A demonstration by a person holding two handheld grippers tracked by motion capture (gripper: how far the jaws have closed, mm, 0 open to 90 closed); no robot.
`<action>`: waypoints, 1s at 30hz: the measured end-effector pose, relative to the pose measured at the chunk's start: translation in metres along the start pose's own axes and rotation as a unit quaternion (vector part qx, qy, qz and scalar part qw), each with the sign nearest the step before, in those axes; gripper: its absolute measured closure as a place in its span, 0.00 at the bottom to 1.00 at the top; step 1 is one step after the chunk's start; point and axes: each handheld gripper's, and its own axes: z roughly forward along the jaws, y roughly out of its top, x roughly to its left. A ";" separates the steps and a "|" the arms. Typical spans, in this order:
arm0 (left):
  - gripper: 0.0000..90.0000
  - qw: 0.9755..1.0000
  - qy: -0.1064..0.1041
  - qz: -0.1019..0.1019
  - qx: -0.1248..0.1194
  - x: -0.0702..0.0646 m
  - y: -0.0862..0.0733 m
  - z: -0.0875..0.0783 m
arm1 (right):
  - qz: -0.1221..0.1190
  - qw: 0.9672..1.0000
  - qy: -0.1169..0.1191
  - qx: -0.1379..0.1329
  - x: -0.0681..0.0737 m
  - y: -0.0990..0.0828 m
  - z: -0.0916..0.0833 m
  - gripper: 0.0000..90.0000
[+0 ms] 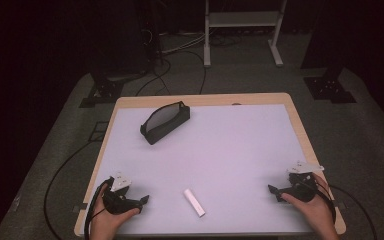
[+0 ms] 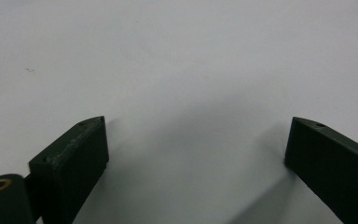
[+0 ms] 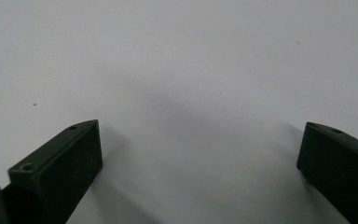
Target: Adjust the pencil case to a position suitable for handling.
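White table (image 1: 240,150), stick (image 1: 194,202) near edge at 6 o'clock, pouch (image 1: 164,122) at 11, left gripper (image 1: 142,200) and right gripper (image 1: 272,190) both spread, empty.

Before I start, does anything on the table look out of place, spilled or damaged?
Nothing stands out. The black pouch lies open at the far left of the table, and the small white stick lies flat near the front edge, both at a slant. No spill or damage shows. The left claw and right claw are open and empty.
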 end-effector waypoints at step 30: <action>0.38 0.999 -0.009 0.005 -0.044 0.014 0.037 -0.015 | 0.001 1.000 0.000 -0.001 0.000 0.000 0.000 0.00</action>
